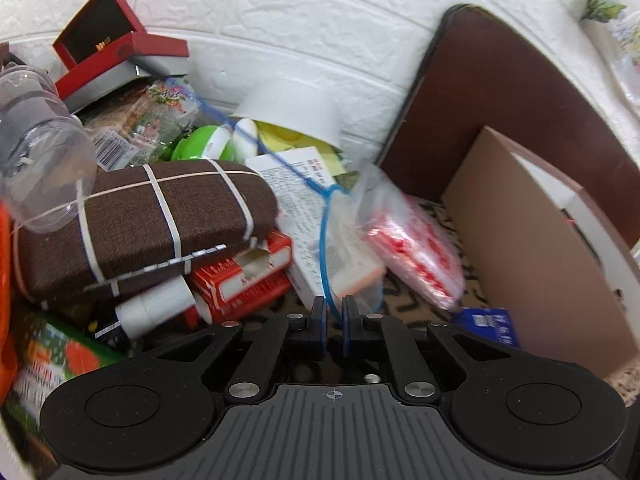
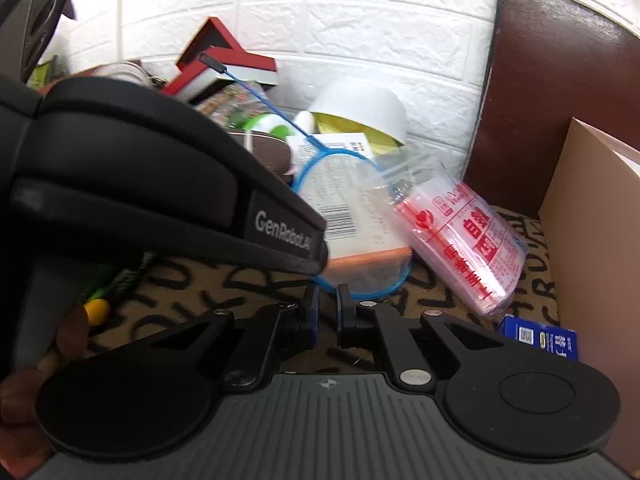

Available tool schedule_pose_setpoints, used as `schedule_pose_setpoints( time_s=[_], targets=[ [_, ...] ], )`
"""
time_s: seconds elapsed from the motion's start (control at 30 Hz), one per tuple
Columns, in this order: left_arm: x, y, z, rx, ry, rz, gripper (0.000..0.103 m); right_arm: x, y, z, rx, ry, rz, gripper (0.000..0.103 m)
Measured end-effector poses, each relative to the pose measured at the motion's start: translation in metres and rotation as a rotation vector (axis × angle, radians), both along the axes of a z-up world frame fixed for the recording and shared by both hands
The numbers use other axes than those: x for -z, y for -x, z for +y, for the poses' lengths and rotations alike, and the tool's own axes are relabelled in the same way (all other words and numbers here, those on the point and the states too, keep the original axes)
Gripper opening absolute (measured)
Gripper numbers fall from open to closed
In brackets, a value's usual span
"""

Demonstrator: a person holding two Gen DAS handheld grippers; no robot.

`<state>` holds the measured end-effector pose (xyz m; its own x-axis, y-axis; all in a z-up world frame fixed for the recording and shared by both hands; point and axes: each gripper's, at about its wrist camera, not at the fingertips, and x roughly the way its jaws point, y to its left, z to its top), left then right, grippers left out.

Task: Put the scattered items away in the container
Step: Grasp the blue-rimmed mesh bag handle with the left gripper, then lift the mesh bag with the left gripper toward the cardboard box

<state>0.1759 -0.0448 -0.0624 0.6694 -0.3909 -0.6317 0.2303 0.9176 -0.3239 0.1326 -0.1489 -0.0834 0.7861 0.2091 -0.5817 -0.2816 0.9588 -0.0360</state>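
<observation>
My left gripper (image 1: 334, 312) is shut on the thin rim of a blue hand net (image 1: 325, 240); its hoop (image 2: 320, 160) and long handle (image 2: 256, 92) show in the right wrist view, lying over a white printed box (image 2: 352, 224). A clear bag of red-printed zip bags (image 1: 416, 252) lies beside it, also in the right wrist view (image 2: 464, 236). My right gripper (image 2: 325, 304) is shut and empty, just in front of the hoop. The left gripper's body (image 2: 160, 184) crosses the right wrist view. A brown cardboard box (image 1: 532, 252) stands at the right.
A brown strapped case (image 1: 148, 220), red card packs (image 1: 244, 276), a clear bottle (image 1: 36, 140), a white bowl (image 1: 296, 108), a green-white item (image 1: 204, 144) and a red box (image 1: 104, 40) pile up at the left. A blue packet (image 2: 540, 338) lies by the cardboard box. A dark brown board (image 1: 508, 92) leans on the white wall.
</observation>
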Motion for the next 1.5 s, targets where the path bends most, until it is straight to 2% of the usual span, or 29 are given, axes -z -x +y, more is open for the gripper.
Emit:
schedule_pose_setpoints(
  time_s=[0.23, 0.27, 0.33, 0.37, 0.4, 0.5, 0.53, 0.57, 0.77, 0.9, 1.0, 1.03, 1.07, 1.1, 1.13, 1.17, 1.27, 1.33, 1.5],
  targets=[
    [-0.014, 0.047, 0.005, 0.023, 0.025, -0.019, 0.003, -0.018, 0.050, -0.003, -0.042, -0.024, -0.026, 0.006],
    [-0.014, 0.054, 0.005, 0.021, 0.019, -0.022, 0.007, -0.020, 0.057, -0.004, -0.044, -0.027, -0.028, 0.006],
    [-0.014, 0.061, 0.005, -0.003, -0.004, -0.037, 0.030, -0.020, 0.067, -0.003, -0.040, -0.008, -0.038, 0.007],
    [-0.014, 0.063, 0.006, -0.024, -0.010, -0.045, 0.032, -0.019, 0.067, -0.001, -0.028, 0.013, -0.046, 0.008],
    [-0.014, 0.062, 0.009, -0.038, -0.006, -0.047, 0.033, -0.019, 0.065, 0.000, -0.017, 0.034, -0.050, 0.015],
    [-0.014, 0.054, 0.017, -0.076, 0.013, -0.053, 0.058, -0.016, 0.061, -0.001, 0.009, 0.065, -0.070, 0.040],
    [-0.013, 0.049, 0.018, -0.090, 0.006, -0.056, 0.066, -0.014, 0.058, 0.000, 0.017, 0.088, -0.084, 0.045],
    [-0.012, 0.044, 0.019, -0.097, -0.002, -0.056, 0.067, -0.011, 0.053, 0.001, 0.024, 0.114, -0.093, 0.045],
    [0.001, 0.006, 0.013, -0.072, -0.026, -0.018, 0.066, 0.002, 0.023, 0.004, 0.028, 0.144, -0.087, 0.043],
    [0.005, -0.012, 0.008, -0.047, -0.012, -0.008, 0.066, 0.006, 0.008, 0.009, 0.018, 0.179, -0.105, 0.044],
    [0.007, -0.023, 0.004, -0.020, 0.000, 0.005, 0.061, 0.007, 0.001, 0.013, 0.007, 0.207, -0.131, 0.044],
    [0.008, -0.027, 0.003, -0.014, 0.000, 0.012, 0.059, 0.007, -0.001, 0.015, 0.002, 0.216, -0.138, 0.043],
    [0.009, -0.030, 0.001, -0.009, -0.009, 0.018, 0.051, 0.008, -0.003, 0.015, -0.005, 0.222, -0.138, 0.040],
    [0.010, -0.032, 0.000, -0.001, -0.022, 0.022, 0.041, 0.009, -0.004, 0.015, -0.016, 0.220, -0.130, 0.028],
    [0.010, -0.032, 0.000, 0.014, -0.024, 0.026, 0.016, 0.009, -0.004, 0.015, -0.028, 0.211, -0.121, 0.015],
    [0.010, -0.031, 0.000, 0.026, -0.015, 0.031, 0.011, 0.009, -0.002, 0.014, -0.033, 0.208, -0.118, 0.015],
    [0.003, -0.020, -0.003, 0.041, -0.017, 0.009, 0.007, 0.006, 0.008, 0.013, -0.040, 0.224, -0.137, 0.012],
    [-0.004, -0.008, -0.006, 0.047, -0.031, -0.019, 0.008, 0.001, 0.016, 0.011, -0.046, 0.221, -0.141, 0.011],
    [-0.021, 0.029, -0.003, 0.054, 0.004, -0.040, 0.008, -0.019, 0.049, 0.001, -0.068, 0.180, -0.155, 0.005]
  ],
)
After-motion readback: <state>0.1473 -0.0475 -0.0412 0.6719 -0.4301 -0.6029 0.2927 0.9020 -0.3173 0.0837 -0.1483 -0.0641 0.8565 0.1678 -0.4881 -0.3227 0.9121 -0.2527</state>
